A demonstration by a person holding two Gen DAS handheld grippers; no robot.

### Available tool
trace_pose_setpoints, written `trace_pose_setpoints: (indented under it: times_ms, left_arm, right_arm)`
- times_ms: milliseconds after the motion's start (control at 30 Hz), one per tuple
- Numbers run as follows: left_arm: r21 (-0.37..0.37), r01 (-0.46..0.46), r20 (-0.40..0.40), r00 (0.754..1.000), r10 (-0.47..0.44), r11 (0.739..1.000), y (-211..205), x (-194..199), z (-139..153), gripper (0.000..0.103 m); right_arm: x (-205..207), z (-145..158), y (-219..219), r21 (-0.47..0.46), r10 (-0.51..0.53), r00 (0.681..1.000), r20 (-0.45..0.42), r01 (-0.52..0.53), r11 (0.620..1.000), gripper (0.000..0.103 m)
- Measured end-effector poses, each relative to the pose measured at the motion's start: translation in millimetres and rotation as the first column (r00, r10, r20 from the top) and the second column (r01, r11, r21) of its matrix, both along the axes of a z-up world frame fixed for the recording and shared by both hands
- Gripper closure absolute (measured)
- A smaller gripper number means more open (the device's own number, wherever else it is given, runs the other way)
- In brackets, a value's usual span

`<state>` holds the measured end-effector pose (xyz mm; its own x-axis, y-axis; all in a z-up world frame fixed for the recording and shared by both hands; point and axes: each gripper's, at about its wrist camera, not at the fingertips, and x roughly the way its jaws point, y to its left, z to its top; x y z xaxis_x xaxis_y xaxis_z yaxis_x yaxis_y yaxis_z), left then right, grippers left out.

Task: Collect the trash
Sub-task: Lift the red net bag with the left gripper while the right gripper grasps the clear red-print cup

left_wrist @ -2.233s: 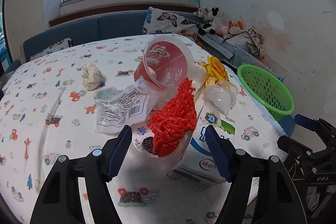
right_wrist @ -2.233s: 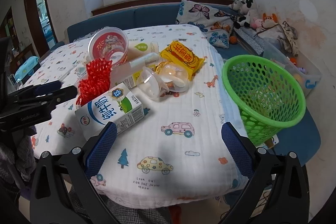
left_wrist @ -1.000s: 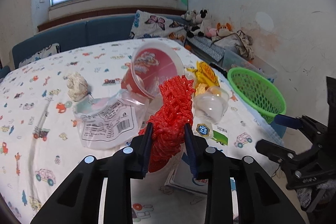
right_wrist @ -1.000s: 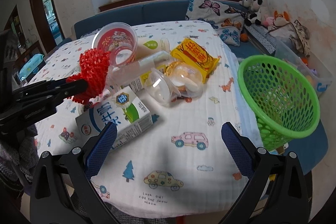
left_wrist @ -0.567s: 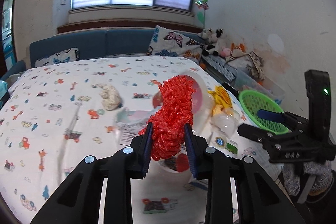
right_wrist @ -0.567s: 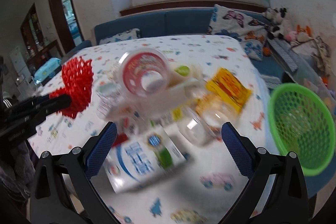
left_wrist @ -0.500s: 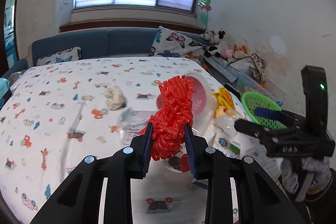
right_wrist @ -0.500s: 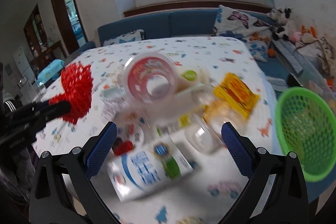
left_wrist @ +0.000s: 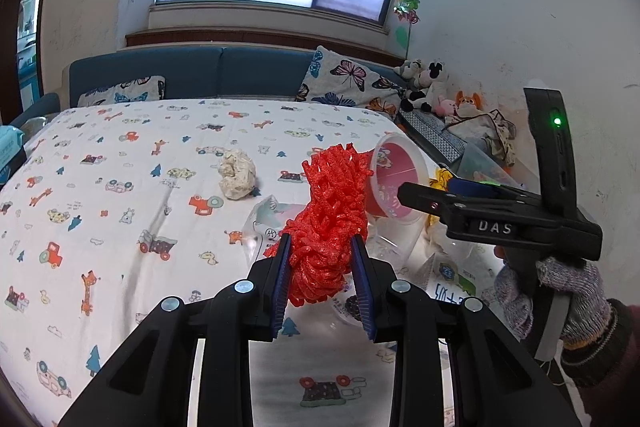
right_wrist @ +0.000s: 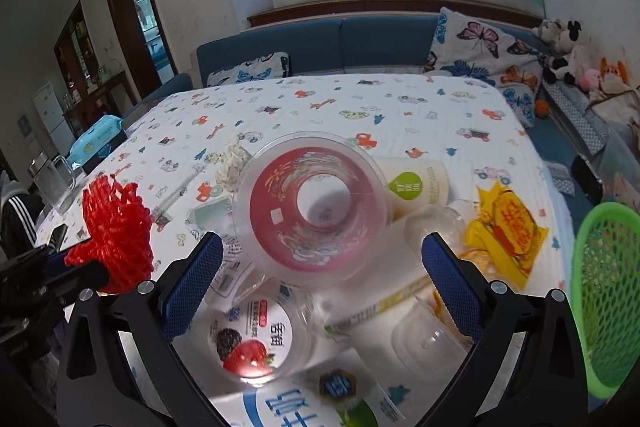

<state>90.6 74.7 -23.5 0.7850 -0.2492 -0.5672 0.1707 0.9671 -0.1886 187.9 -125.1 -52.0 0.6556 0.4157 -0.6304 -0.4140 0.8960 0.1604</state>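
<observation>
Left jaws: my left gripper [left_wrist: 322, 281], low centre of the left wrist view, is clenched on a crumpled red plastic mesh net [left_wrist: 330, 223]; both blue pads press into its sides and the net bulges up above them.
Red net seen from the right: it sits at the left edge of the right wrist view [right_wrist: 114, 233], raised clear of the cloth at the tip of the left gripper [right_wrist: 86, 277].
Right jaws: my right gripper [right_wrist: 322, 283] stands spread wide across the lower half of its own view, nothing between the blue pads [right_wrist: 192, 283]; in the left wrist view it juts in from the right edge [left_wrist: 496, 215], held by a hand in a grey knitted glove [left_wrist: 548, 301].
Ahead of the right jaws: a clear plastic cup with a red printed wrap [right_wrist: 314, 213] lies on its side, mouth toward the camera, centre frame.
Below the cup: a clear round lid with a berry label [right_wrist: 256, 337], and at the bottom edge a white and blue milk carton [right_wrist: 304, 407].
Right of the cup: a white bottle with a green leaf mark [right_wrist: 416, 185], a yellow snack packet [right_wrist: 508, 221], and clear plastic domes that I cannot tell apart.
Bin: a green plastic mesh basket [right_wrist: 604, 291] at the right edge, just past the table corner.
Table: a white cloth printed with little cars and trees [left_wrist: 120, 187].
Elsewhere on the cloth: a crumpled off-white paper ball [left_wrist: 238, 174], left of the red net in the left wrist view, well apart from the pile.
</observation>
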Motion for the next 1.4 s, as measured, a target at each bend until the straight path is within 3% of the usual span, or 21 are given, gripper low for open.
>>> trace_pose_setpoints:
  times_ms: [267,767,933,1033,1100,1400]
  left_arm:
    - [-0.015,-0.006,-0.008,1.000,0.006,1.000,6,6,-3,0.074]
    - [-0.034,-0.014,-0.026,1.000,0.013,0.999,13,13,-10,0.074]
    - [-0.033,-0.012,-0.032,0.999,0.011,0.999,13,14,-12,0.074]
    - [-0.030,-0.016,-0.030,0.999,0.015,0.999,14,14,-11,0.074]
    - [-0.032,-0.021,-0.030,0.999,0.020,0.999,16,15,-11,0.074]
    - [-0.021,-0.007,-0.014,1.000,0.006,1.000,10,16,-4,0.074]
  right_arm:
    - [11,-7,13,-0.059,-0.008,1.000,0.013,0.008,0.998,0.004]
    - [16,-9,18,-0.033,-0.003,1.000,0.005,0.003,0.999,0.004]
    - [23,-16,27,-0.086,-0.020,1.000,0.005,0.020,0.996,0.004]
    - [26,-18,26,-0.086,-0.024,1.000,-0.002,0.024,0.996,0.005]
    - [26,-16,26,-0.075,-0.013,1.000,-0.009,0.012,0.997,0.012]
    - [17,8,6,-0.016,-0.012,1.000,0.019,0.013,1.000,0.012]
